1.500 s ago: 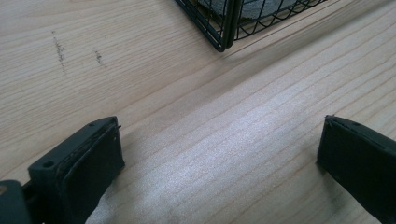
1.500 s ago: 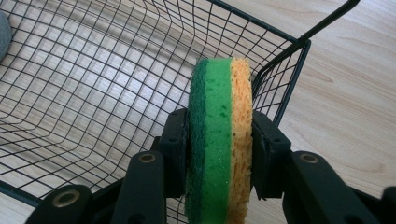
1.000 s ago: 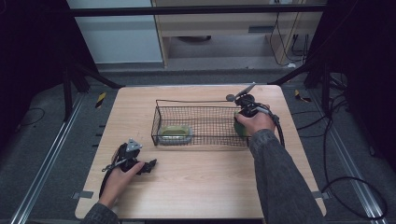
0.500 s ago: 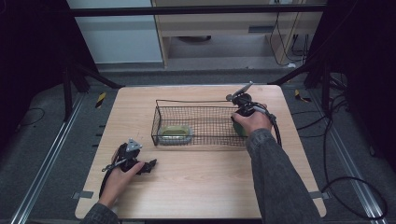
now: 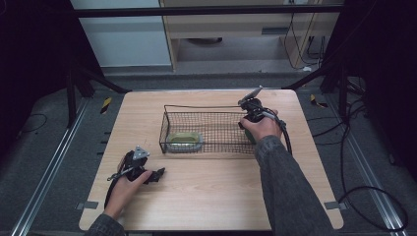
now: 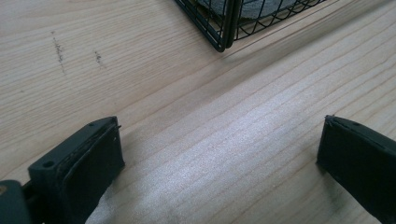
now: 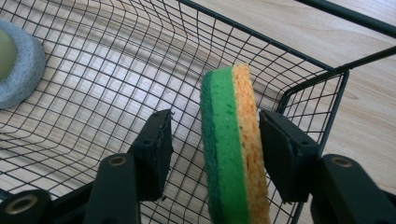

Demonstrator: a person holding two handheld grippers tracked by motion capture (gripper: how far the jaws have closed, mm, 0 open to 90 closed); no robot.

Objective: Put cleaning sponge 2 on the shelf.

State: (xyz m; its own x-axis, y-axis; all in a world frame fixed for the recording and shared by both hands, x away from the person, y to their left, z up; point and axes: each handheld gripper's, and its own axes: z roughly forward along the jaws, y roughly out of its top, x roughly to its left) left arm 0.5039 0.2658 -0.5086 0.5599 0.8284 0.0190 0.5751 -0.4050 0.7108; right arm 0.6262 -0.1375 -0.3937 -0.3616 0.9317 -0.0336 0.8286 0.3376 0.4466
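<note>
Little has moved since the earlier frames: the right hand has shifted only slightly at the basket's right end, and the left hand has stayed where it was.

Largest first, the pale wooden worktop [image 5: 211, 196] carries a black wire mesh basket [image 5: 206, 109] near its middle. Inside the basket's left end lies a rounded grey-rimmed pad with a pale green top [image 5: 184, 141].

At the basket's right end, the right gripper [image 7: 215, 140] reaches down into the corner. Between its jaws stands a flat sponge on edge, green scouring layer on one side and yellow foam on the other [image 7: 231, 149]. The jaws stand apart: the one beside the yellow face looks close to or touching it, though contact cannot be confirmed, while the other is clear of the green face. The sponge sits inside the basket, near the right-end wall.

The left gripper [image 6: 219, 154] rests low on the worktop, near the basket's left corner, jaws spread wide and holding nothing.

The step in hand appears to be releasing the sponge into the basket. The next move likely calls for lifting the right gripper straight out without catching the sponge or the wire.
</note>
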